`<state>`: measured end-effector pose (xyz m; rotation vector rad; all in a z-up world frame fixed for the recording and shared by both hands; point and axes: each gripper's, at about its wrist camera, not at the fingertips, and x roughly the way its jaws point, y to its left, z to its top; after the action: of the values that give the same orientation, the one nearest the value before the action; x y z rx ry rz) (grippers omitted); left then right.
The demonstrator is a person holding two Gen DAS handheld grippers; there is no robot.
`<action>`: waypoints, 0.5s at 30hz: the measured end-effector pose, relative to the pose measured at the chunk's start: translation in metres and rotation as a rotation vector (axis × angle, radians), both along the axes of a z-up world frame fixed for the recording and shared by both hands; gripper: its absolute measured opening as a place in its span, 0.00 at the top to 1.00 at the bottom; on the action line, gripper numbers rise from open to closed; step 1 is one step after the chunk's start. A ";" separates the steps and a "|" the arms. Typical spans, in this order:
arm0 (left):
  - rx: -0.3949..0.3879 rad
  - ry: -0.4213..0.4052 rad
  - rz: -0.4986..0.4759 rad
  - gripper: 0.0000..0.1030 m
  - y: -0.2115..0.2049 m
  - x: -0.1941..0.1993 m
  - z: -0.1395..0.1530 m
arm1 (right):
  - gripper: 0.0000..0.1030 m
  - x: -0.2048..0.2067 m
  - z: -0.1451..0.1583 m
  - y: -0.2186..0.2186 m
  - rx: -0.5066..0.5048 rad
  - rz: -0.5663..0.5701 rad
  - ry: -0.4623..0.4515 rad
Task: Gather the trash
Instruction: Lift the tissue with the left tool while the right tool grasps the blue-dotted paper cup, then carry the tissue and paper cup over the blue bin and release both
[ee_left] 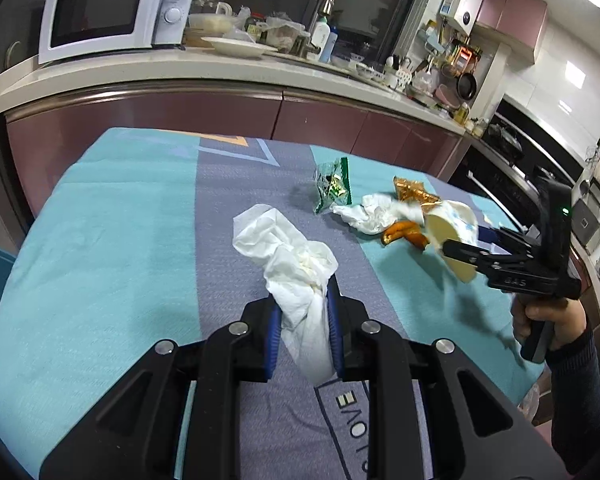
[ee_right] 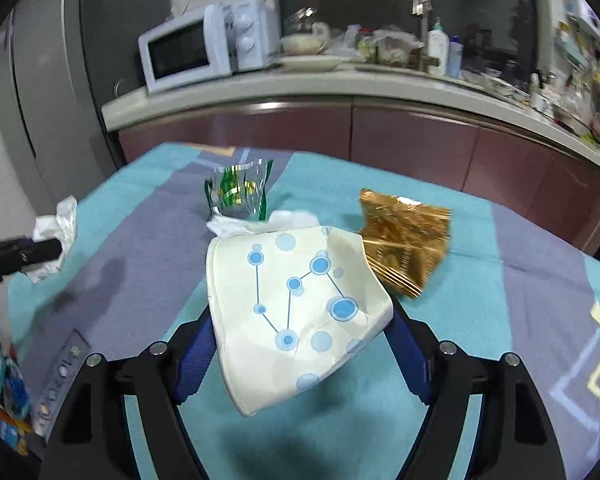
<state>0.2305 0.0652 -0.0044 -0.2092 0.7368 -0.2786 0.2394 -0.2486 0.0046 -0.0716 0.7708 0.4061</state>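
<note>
With the left gripper [ee_left: 304, 320] clamped on a crumpled tissue [ee_left: 288, 256] and the right gripper [ee_right: 300, 344] holding the crushed paper cup [ee_right: 296, 312], the green wrapper [ee_right: 240, 192], gold wrapper [ee_right: 404, 240] and second tissue [ee_left: 372, 212] remain uncollected on the far table [ee_left: 100, 240].

The right wrist view is smeared along its right edge, so the stuff on the shelves [ee_right: 584, 40] is unreadable. The paper cup [ee_right: 296, 312] hides most of the second tissue [ee_right: 260, 222] and a corner of the gold wrapper [ee_right: 406, 248]. In the left wrist view, the orange peel [ee_left: 404, 234] is half tucked under that tissue, and the person's sleeve [ee_left: 584, 392] runs off the frame.
</note>
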 end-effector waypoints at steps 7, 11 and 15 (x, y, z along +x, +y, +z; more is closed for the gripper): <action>-0.025 -0.061 0.041 0.80 0.023 -0.039 0.020 | 0.27 -0.052 0.041 -0.002 0.106 -0.002 -0.086; -0.024 -0.101 0.077 0.80 0.041 -0.071 0.030 | 0.26 -0.077 0.061 0.019 0.137 0.045 -0.133; -0.022 -0.132 0.122 0.80 0.062 -0.099 0.039 | 0.26 -0.097 0.074 0.048 0.167 0.096 -0.173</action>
<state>0.1316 0.1268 0.0342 -0.2534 0.5877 -0.1824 0.1424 -0.2001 0.0786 0.0126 0.5621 0.5466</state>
